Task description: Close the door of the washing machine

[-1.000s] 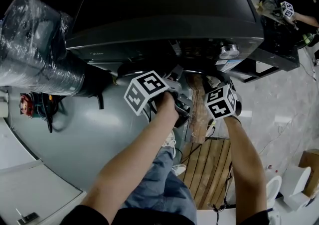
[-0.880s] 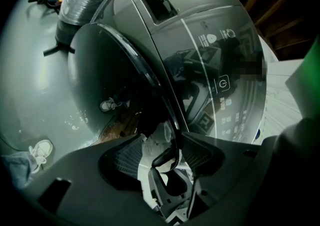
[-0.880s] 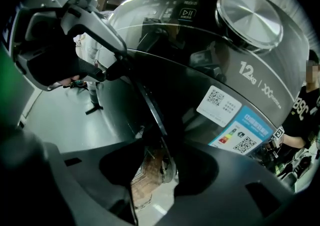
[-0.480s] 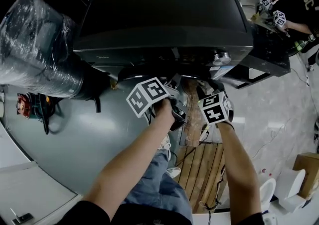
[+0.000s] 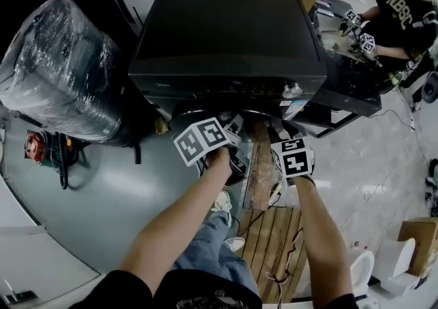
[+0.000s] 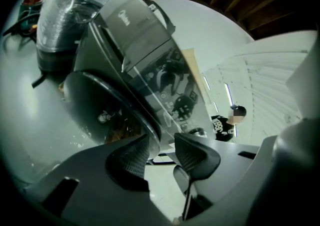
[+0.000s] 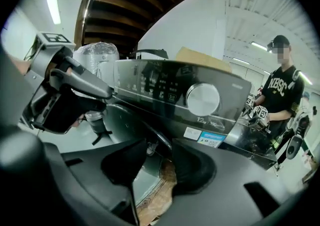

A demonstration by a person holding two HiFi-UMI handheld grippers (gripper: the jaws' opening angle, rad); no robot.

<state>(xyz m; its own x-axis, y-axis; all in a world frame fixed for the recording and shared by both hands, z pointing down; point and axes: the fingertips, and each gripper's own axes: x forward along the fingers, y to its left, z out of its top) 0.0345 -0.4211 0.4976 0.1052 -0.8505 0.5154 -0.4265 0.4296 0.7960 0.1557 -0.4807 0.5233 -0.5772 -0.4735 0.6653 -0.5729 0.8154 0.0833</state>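
Directly in front of the washing machine (image 5: 226, 34), under its control panel (image 5: 233, 89), both grippers are held side by side. The left gripper (image 6: 162, 142) has its jaws apart and closing. The round door (image 6: 100, 105) on the machine's front lies just ahead of them, its dark rim running down to the gap, not clamped. The right gripper (image 7: 160, 147) is loose too, its jaws closing on nothing, with the door just beyond them. Whether the door sits fully shut against the washing machine, I cannot tell.

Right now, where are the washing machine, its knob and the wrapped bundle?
washing machine (image 5: 226, 27), head view, middle of its dark top.
knob (image 7: 202, 99), right gripper view, centre of its face.
wrapped bundle (image 5: 58, 68), head view, its plastic-covered side.
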